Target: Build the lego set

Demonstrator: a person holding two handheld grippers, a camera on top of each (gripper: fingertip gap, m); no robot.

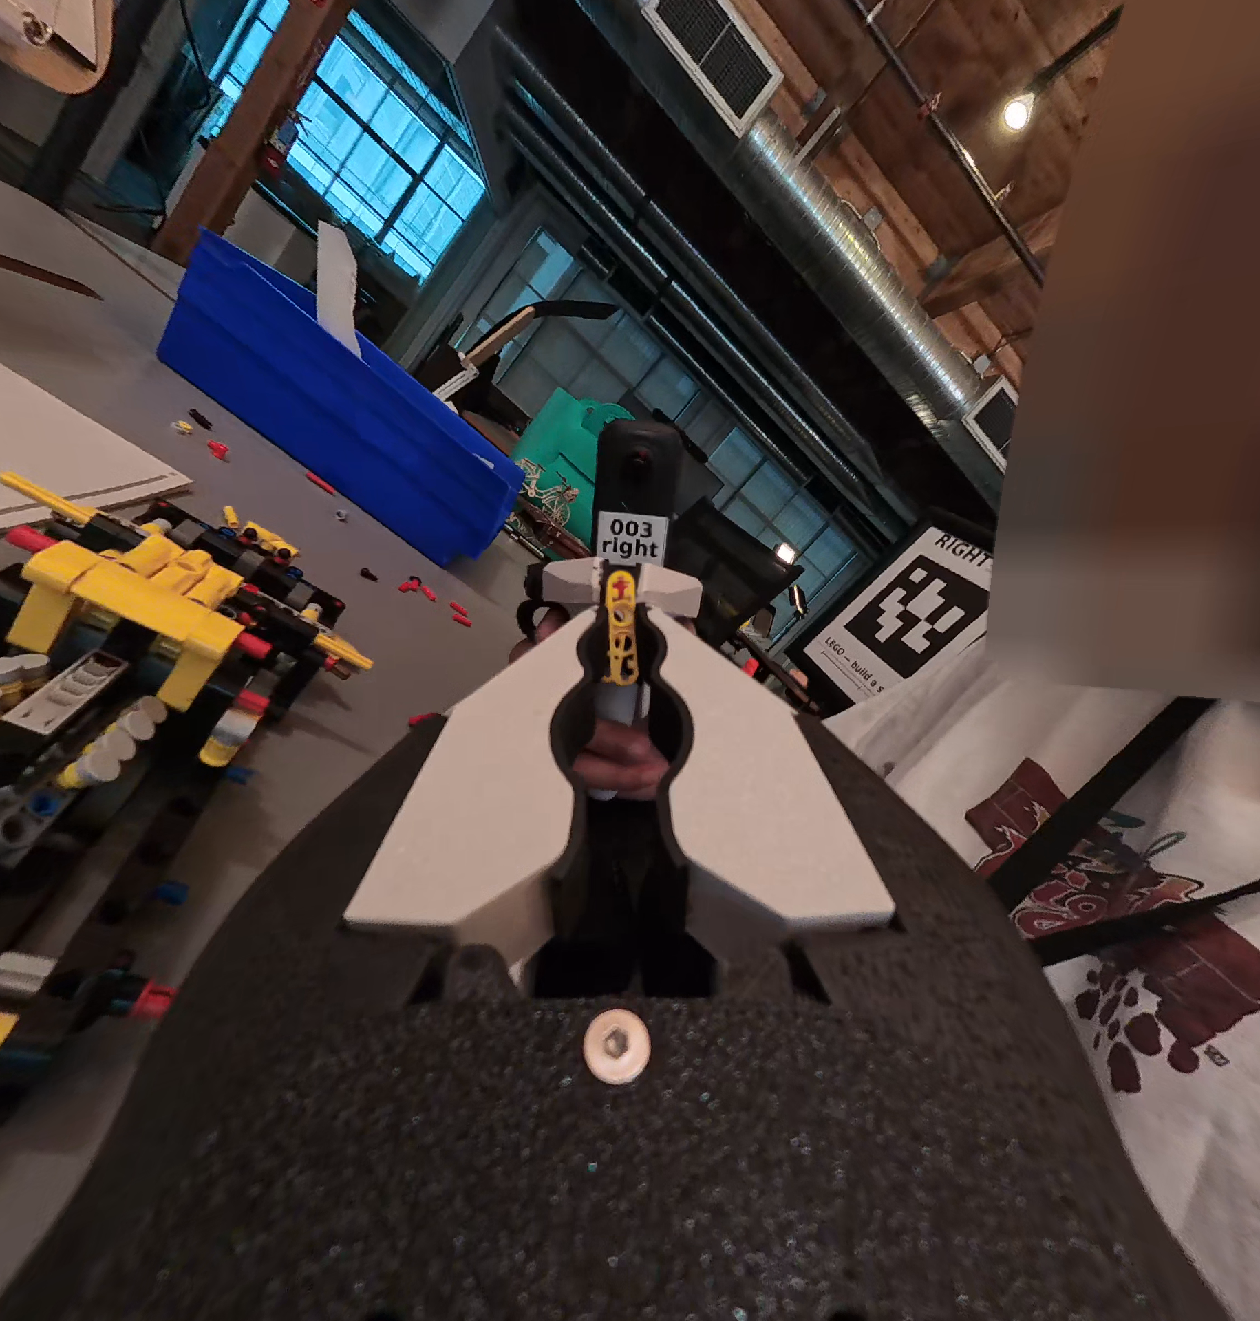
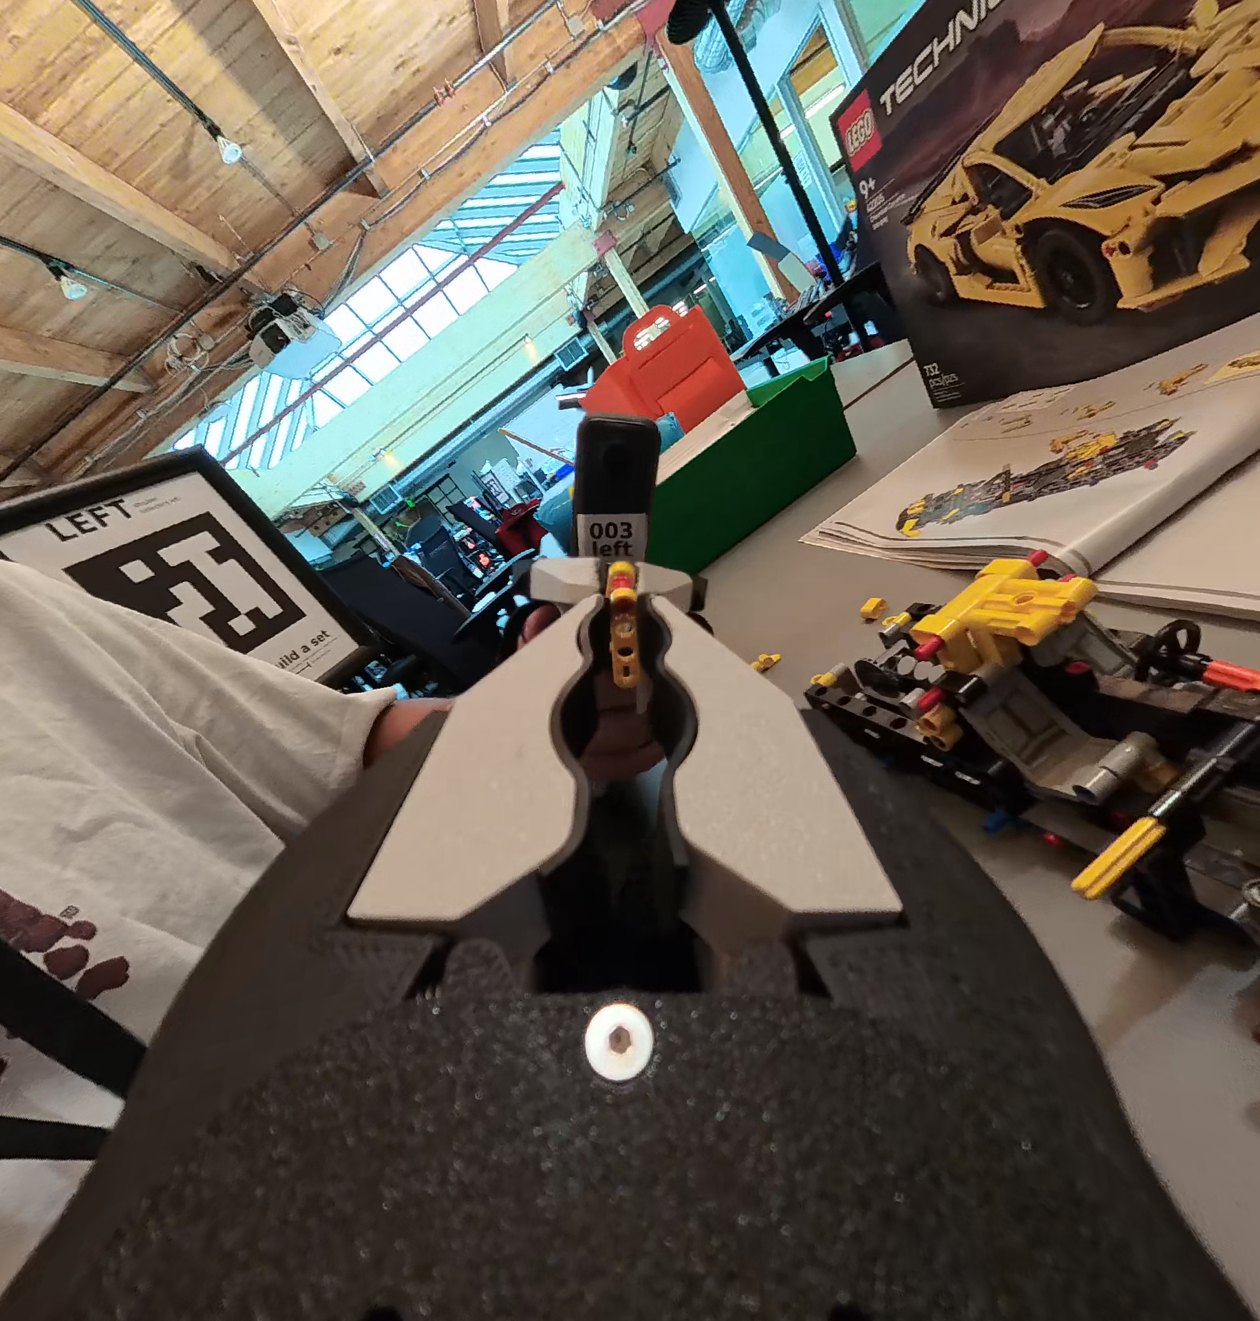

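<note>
1. Two grippers meet tip to tip above the grey table (image 2: 791,615): the left gripper (image 1: 621,629) is clamped on one yellow beam (image 1: 621,636), and the right gripper (image 2: 621,607) pinches one red pin (image 2: 620,595) at the beam's end.
2. Pressing the pin home likely needs square alignment and a firm grip.
3. One part-built chassis (image 2: 1056,708) waits right; one manual (image 2: 1041,486) and one box (image 2: 1084,179) lie beyond.
</note>
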